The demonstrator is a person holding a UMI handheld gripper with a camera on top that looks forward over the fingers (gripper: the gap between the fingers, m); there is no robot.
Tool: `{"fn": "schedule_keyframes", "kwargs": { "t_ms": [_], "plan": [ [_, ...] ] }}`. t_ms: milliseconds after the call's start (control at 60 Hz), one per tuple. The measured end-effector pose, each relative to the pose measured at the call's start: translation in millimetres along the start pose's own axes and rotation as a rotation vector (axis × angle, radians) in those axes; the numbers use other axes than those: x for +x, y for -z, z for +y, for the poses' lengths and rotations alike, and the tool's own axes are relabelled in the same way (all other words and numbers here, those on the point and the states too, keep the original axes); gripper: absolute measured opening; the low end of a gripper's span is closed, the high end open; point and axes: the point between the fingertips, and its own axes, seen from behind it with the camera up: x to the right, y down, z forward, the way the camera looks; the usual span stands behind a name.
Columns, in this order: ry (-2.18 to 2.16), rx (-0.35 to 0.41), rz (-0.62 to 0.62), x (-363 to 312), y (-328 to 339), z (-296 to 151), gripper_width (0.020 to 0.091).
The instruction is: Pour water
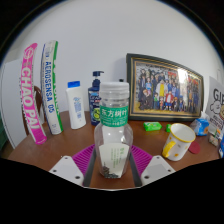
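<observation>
Bottle (113,135) with green label and cap on, upright between gripper (112,168) fingers, both pink pads (84,157) pressing its sides, pinched. Wooden table (60,143) bare at left of bottle. Yellow cup (179,141) close at right, apart from bottle. Behind: white bottle (76,105), pump bottle (95,88), framed photo (164,88), two shuttlecock tubes (42,90) leaning on wall. Gripper level, pointing straight forward.
</observation>
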Motion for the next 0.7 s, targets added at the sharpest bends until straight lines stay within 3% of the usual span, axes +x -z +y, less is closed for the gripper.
{"fn": "schedule_keyframes", "kwargs": {
  "t_ms": [17, 250, 433, 700],
  "plan": [
    [0.003, 0.001, 0.005, 1.7, -1.1, 0.6, 0.0554],
    [0.012, 0.048, 0.001, 4.3, 1.8, -13.6, 0.0406],
    [-0.148, 0.106, -0.045, 3.1, 18.0, -71.0, 0.0408],
    [-1.074, 0.130, -0.312, 20.9, 27.1, -151.2, 0.0408]
  ]
}}
